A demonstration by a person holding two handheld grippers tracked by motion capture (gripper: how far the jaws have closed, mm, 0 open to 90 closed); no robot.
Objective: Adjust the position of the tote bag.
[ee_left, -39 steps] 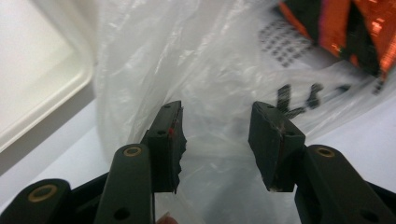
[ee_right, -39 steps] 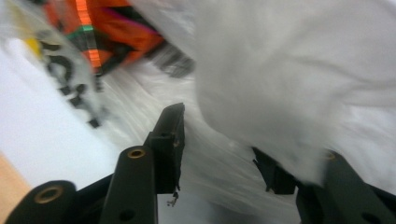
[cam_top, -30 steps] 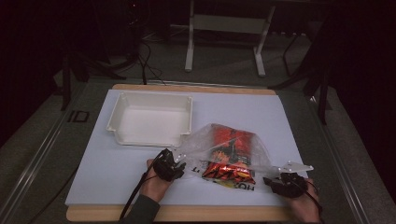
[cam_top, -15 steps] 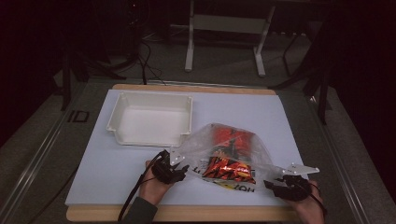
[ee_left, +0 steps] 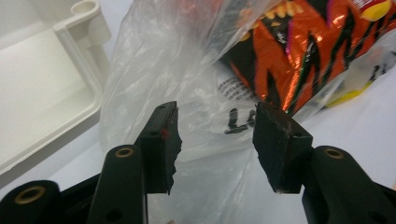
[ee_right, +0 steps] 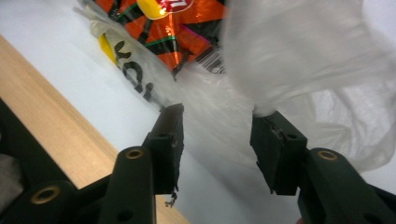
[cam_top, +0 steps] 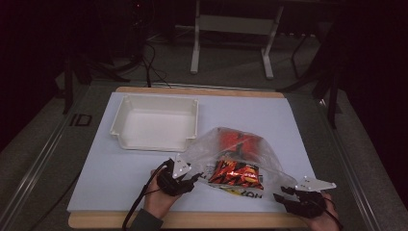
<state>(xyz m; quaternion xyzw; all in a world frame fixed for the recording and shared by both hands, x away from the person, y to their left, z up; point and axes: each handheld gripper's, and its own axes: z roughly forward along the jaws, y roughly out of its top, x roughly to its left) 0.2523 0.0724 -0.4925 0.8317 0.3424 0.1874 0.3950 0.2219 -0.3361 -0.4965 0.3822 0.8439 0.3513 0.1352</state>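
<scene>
A clear plastic bag (cam_top: 231,159) lies on the near half of a pale sheet (cam_top: 106,168) that covers the table, slightly right of the middle. Inside it is an orange, red and black foil snack packet (cam_top: 235,171) with bright lettering. The film is crumpled and puffed up over the packet. In the high view the left gripper (cam_top: 190,179) sits at the bag's near left corner and the right gripper (cam_top: 284,195) at its near right corner, each held in a hand that comes in from the bottom edge. In the left gripper view, the left gripper (ee_left: 215,135) has its two black jaws set apart, with loose bag film lying in the gap between them; the pads do not press on it, and the jaws have just been closing a little. In the right gripper view, the right gripper (ee_right: 217,140) also has its jaws apart and has just been closing a little; bag film lies between them and a fold drapes onto the tip of one jaw, but it is not pinched. A white rectangular tray (cam_top: 120,122) stands on the sheet beyond the left gripper, near the bag but apart from it. A light wooden board (cam_top: 192,219) shows as a strip along the sheet's near edge.
</scene>
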